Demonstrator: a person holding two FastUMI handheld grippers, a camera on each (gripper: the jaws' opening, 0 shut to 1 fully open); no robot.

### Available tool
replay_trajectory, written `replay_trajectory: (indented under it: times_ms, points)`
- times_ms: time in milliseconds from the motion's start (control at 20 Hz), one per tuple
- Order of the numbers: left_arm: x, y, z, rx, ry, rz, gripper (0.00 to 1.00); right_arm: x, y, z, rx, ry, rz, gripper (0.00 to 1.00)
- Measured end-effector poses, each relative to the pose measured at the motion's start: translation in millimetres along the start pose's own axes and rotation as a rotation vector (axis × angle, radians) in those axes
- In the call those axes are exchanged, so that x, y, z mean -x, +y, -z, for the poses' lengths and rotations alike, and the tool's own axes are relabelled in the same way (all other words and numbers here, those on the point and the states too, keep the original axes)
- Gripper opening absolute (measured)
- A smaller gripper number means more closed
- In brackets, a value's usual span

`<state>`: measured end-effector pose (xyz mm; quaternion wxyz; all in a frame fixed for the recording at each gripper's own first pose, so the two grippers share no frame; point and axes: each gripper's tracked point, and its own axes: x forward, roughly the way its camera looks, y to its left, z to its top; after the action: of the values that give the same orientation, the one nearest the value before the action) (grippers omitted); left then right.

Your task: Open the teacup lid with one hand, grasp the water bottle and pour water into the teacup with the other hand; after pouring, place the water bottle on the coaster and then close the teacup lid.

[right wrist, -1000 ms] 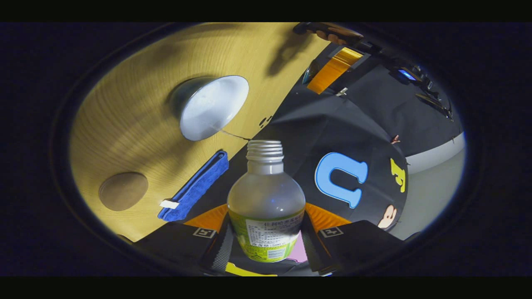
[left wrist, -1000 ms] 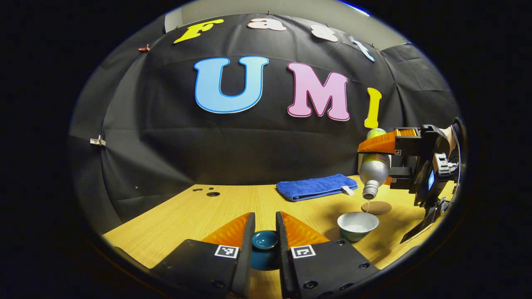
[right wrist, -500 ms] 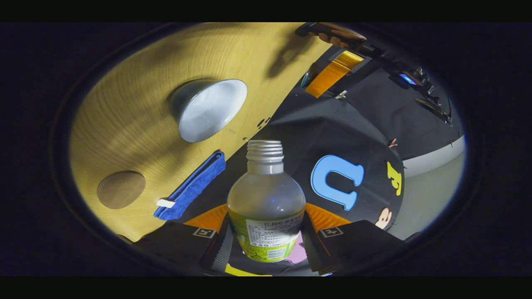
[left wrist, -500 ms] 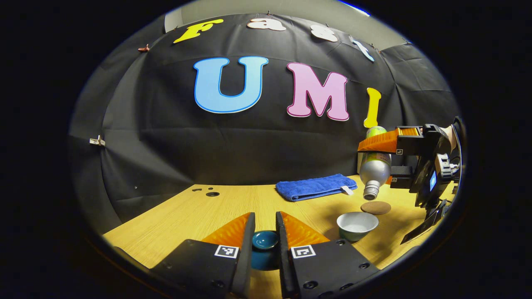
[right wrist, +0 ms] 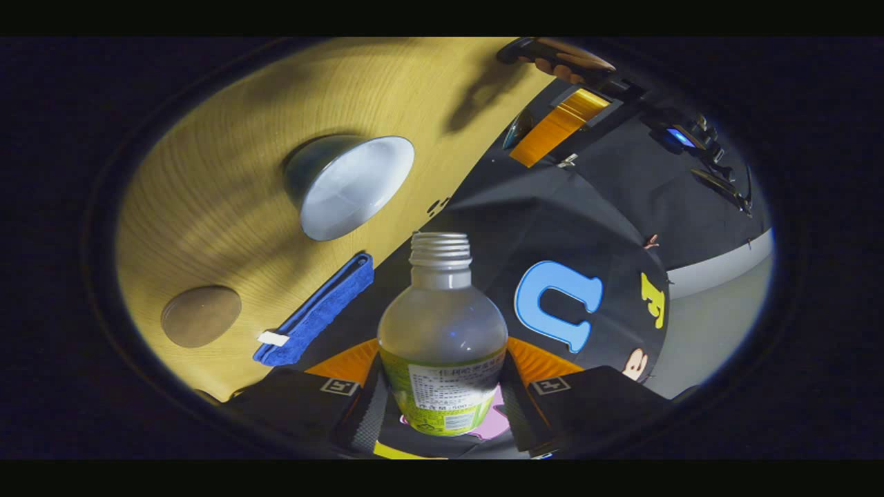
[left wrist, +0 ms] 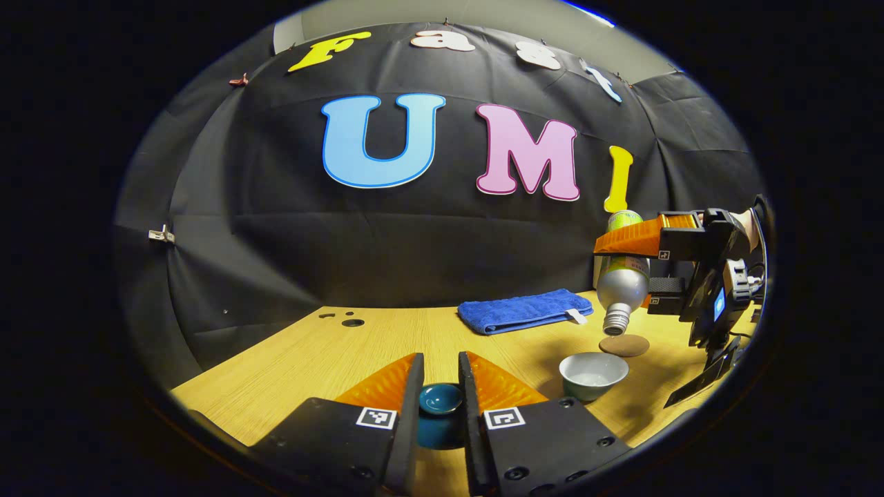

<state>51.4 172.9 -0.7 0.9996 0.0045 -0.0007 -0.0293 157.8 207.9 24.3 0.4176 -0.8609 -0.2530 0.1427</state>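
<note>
Left gripper view: the left gripper (left wrist: 440,400) has its fingers clamped on the teacup lid (left wrist: 440,398), held off the teacup (left wrist: 592,373) on the desk (left wrist: 324,359).

Right gripper view: the right gripper (right wrist: 442,393) grips the upended water bottle (right wrist: 442,345); no stream shows, so pouring looks finished, with the coaster (right wrist: 201,316) and lid closing left.

Table (left wrist: 331,352): pale wood-grain top, smooth, matt w/ slight sheen. Towel (left wrist: 525,310): blue terry cloth, fuzzy, small white tag. Coaster (left wrist: 624,345): brown, matt, looked like cork or fibreboard, couldn't tell which. Teacup (left wrist: 592,374): glazed ceramic, pale inside, glossy. Lid (left wrist: 440,399): dark teal glaze, shiny. Water bottle (right wrist: 442,324): clear plastic, frosted-looking, ribbed threaded neck, glossy printed label. Booth wall (left wrist: 276,228): black cloth, matt, creased.
</note>
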Motion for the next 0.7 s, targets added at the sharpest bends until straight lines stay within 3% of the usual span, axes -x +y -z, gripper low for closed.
replay_trajectory:
  times_ms: [500,600,700]
  points:
    - [0.5,-0.9,-0.1,-0.001,0.0,0.002,0.32,0.3,2.0,-0.4,0.039,-0.001,0.009,0.75]
    - [-0.2,-1.3,-0.3,-0.001,0.0,0.003,0.34,3.1,1.0,3.2,0.0,0.02,0.019,0.71]
    - [-0.2,-1.1,0.0,-0.001,-0.001,0.003,0.34,4.9,-0.1,4.4,-0.064,0.046,0.032,0.75]
